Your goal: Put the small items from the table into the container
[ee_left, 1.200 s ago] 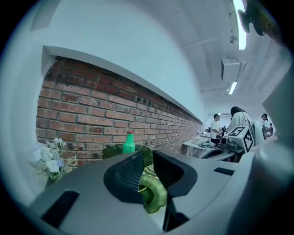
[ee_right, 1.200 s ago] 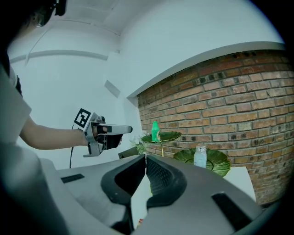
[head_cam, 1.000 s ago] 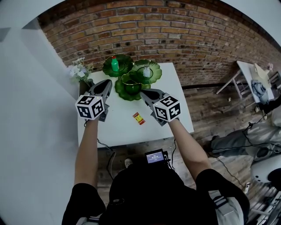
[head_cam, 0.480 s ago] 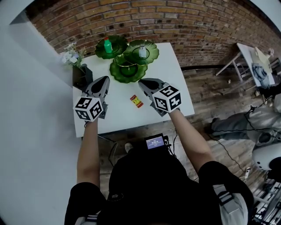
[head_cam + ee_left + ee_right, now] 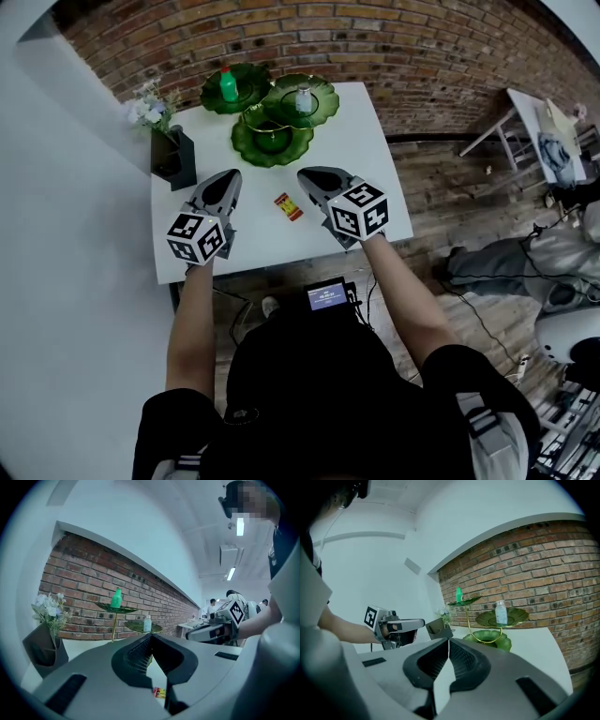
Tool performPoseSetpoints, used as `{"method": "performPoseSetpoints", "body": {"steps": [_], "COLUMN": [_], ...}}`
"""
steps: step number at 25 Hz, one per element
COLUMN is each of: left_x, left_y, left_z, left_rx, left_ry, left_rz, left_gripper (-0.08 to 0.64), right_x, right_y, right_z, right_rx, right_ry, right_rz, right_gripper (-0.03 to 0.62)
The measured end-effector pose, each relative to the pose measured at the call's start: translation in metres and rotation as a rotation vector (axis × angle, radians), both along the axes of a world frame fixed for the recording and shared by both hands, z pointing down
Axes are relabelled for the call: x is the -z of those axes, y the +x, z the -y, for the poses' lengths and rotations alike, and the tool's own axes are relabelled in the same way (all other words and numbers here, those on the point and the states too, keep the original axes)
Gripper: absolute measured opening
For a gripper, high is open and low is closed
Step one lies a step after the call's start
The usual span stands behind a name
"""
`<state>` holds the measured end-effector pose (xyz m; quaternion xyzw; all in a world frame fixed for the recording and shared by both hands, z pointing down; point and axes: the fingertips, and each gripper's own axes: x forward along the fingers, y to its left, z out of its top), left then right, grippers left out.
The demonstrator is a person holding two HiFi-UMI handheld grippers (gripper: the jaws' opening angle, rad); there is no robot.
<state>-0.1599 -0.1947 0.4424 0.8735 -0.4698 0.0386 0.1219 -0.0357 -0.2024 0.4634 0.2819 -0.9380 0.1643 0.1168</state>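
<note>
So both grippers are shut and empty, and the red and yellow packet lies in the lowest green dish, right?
No: the head view shows the packet on the table, between the shut, empty left gripper and right gripper, not in the lowest dish.

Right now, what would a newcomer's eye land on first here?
The green three-dish leaf stand at the far end of the white table stands out first, with a green bottle on one dish and a pale bottle on another. Nearer the person, the left gripper and right gripper, both shut and empty, flank a small red-and-yellow packet lying on the table.
</note>
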Motion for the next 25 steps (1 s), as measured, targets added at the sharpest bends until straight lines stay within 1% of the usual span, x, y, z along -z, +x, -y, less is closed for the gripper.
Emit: {"method": "performPoseSetpoints", "body": {"steps": [3,11,15,19,21,22,25], "left_x": [0.000,-0.005,-0.014,-0.024,-0.030,-0.033,-0.041], "left_y": [0.001,0.005,0.004,0.001,0.002,0.002,0.001], "left_z": [-0.002,-0.007,-0.010,-0.013,-0.015,-0.016,-0.021], "left_rx": [0.006,-0.004,0.006,0.018,0.017,0.016,0.019], "left_ry": [0.000,-0.009,-0.042,-0.066,-0.078,-0.086,-0.109], "left_rz": [-0.026,-0.027,-0.014,-0.001,0.005,0.007,0.007], "left_gripper": [0.009,0.009,0.009,0.009,0.009,0.011,0.011], "right_x": [-0.003,-0.014,-0.027,-0.044,-0.054,-0.060,-0.077], "right_y": [0.002,0.003,0.002,-0.002,-0.003,-0.003,-0.007], "right_z": [-0.001,-0.004,-0.007,-0.011,-0.012,-0.012,-0.014], "right_rx": [0.001,0.007,0.021,0.046,0.056,0.060,0.077], "right_ry": [-0.006,-0.018,-0.029,-0.058,-0.065,-0.070,-0.101], "right_rz": [-0.003,-0.018,-0.050,-0.061,-0.087,-0.099,-0.122], "right_gripper": [0.020,0.020,0.021,0.023,0.025,0.030,0.090]}}
